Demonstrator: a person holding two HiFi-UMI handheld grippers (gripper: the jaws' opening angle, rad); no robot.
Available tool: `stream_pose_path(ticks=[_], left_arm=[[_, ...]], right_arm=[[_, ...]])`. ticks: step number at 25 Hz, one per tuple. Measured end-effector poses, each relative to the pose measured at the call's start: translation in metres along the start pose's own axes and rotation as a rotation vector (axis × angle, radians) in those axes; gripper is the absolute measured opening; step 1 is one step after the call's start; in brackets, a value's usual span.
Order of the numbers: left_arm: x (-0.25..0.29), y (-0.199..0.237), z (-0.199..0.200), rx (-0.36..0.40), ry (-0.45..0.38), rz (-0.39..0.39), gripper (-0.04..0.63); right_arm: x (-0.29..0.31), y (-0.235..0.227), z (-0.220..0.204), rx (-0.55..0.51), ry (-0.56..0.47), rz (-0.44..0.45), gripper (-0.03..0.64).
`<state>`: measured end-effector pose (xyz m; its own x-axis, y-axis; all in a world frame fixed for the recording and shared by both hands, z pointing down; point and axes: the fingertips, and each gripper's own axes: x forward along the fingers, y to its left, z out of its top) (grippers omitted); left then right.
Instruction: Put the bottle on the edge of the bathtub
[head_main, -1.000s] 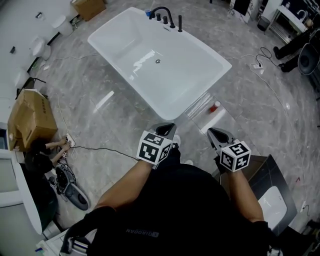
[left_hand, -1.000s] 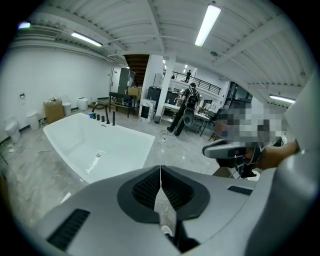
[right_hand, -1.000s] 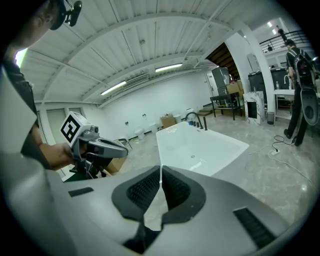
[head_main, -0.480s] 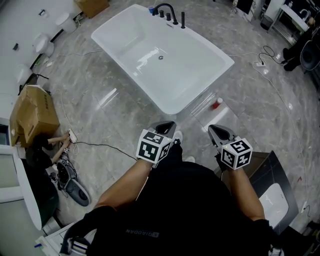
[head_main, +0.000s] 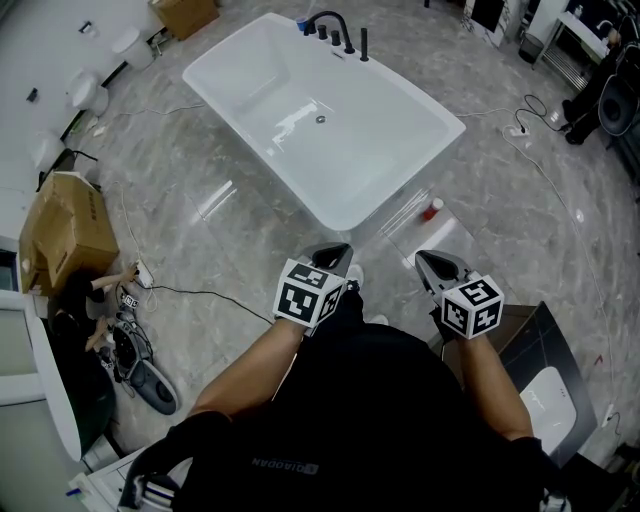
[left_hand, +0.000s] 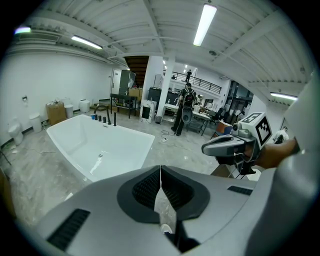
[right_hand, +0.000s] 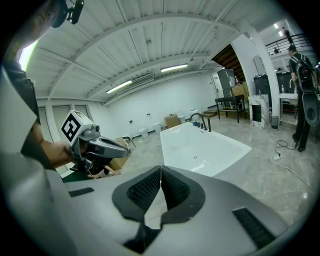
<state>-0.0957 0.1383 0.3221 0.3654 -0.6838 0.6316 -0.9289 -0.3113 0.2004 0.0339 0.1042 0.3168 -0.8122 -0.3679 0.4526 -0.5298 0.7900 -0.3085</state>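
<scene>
A white freestanding bathtub (head_main: 345, 220) stands on the grey marble floor ahead of me. A clear bottle with a red cap (head_main: 428, 211) lies on the floor just off the tub's near right corner. My left gripper (head_main: 333, 257) and right gripper (head_main: 432, 264) hover side by side close to my body, short of the tub and the bottle. Both are shut with nothing between the jaws. In the left gripper view the shut left gripper (left_hand: 160, 172) points past the tub (left_hand: 100, 145). In the right gripper view the right gripper (right_hand: 160, 172) faces the tub (right_hand: 200, 142). The bottle is hidden in both gripper views.
A black faucet (head_main: 330, 25) stands on the tub's far rim. A cardboard box (head_main: 65, 235) and a cable (head_main: 200, 295) lie at the left. A dark panel with a white basin (head_main: 545, 390) sits at my right. A person (left_hand: 187, 107) stands far off.
The head view has shifted slightly, so the tub sits a little differently in the picture. Both grippers stay shut and have hardly moved.
</scene>
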Motion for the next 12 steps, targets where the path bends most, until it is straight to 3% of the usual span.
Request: stream_pose_path(ticks=[12], left_arm=[[-0.0017,-0.0062,-0.0006,0.0,0.0,0.002,0.018]], right_arm=[[-0.0045,0.0047,-0.0036,-0.001,-0.001,0.01,0.038]])
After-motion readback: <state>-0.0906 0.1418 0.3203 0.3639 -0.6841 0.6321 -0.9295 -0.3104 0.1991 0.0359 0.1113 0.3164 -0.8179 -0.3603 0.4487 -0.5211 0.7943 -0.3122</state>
